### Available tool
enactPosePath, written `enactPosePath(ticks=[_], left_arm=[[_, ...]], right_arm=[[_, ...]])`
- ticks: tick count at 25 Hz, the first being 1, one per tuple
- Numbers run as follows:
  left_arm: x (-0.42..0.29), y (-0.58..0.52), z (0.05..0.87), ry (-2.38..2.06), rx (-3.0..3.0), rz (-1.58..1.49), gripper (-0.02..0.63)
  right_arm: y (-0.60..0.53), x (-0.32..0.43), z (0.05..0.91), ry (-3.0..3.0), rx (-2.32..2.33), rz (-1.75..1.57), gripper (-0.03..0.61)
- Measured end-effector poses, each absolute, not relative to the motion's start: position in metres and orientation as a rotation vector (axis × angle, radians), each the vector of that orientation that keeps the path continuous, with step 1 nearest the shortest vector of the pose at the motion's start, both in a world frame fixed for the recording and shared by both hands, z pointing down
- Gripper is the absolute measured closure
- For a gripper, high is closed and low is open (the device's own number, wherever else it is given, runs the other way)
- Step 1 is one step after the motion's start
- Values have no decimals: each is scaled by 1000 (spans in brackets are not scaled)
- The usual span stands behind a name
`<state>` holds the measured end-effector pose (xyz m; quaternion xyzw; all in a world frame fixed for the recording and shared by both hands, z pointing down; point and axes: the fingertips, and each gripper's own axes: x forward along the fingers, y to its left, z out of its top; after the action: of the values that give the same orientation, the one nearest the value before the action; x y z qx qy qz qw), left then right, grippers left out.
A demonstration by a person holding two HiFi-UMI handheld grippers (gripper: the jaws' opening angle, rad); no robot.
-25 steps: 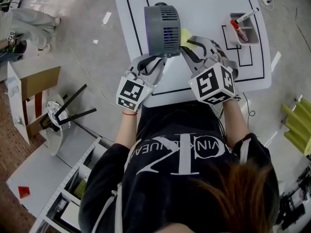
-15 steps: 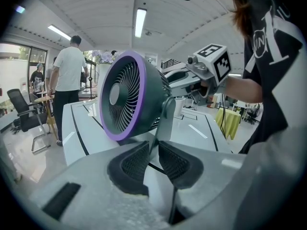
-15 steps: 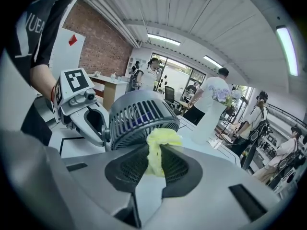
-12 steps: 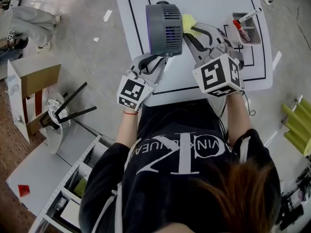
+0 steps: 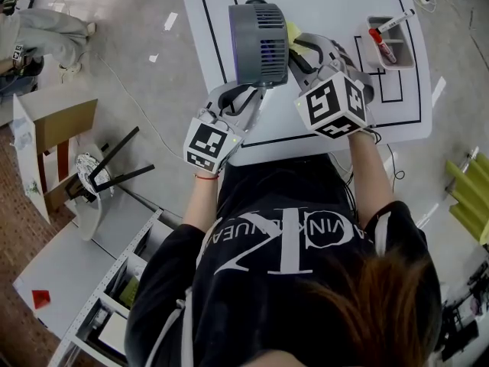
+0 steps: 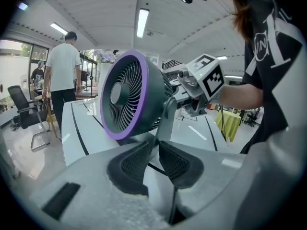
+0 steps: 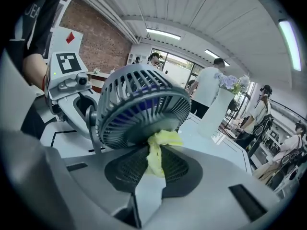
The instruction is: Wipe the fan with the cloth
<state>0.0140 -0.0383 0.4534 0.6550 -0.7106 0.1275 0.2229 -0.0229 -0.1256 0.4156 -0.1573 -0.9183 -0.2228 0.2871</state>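
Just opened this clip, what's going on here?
A person works at a white table with a gripper in each hand. The left gripper clamps the fan by its stand, steadying it. The right gripper pinches a yellow cloth and presses it against the fan's rear grille.

Your right gripper (image 7: 154,158) has its jaws closed on the yellow cloth (image 7: 162,140). The bunched end of the cloth touches the lower rim of the grey rear grille of the fan (image 7: 139,104). The fan stands on the white desk (image 7: 204,131). At the left, your left gripper (image 7: 88,111) is at the fan's stand. Behind the desk stands a person in a white shirt (image 7: 207,92).
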Motion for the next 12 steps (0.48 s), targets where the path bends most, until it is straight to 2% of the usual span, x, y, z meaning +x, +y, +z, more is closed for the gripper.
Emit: enactPosePath(ticks=[12], left_arm=[[14,-38,457,-1937,1786,342,531]], right_arm=[[-101,12,425,-2420,-501,-494,506]])
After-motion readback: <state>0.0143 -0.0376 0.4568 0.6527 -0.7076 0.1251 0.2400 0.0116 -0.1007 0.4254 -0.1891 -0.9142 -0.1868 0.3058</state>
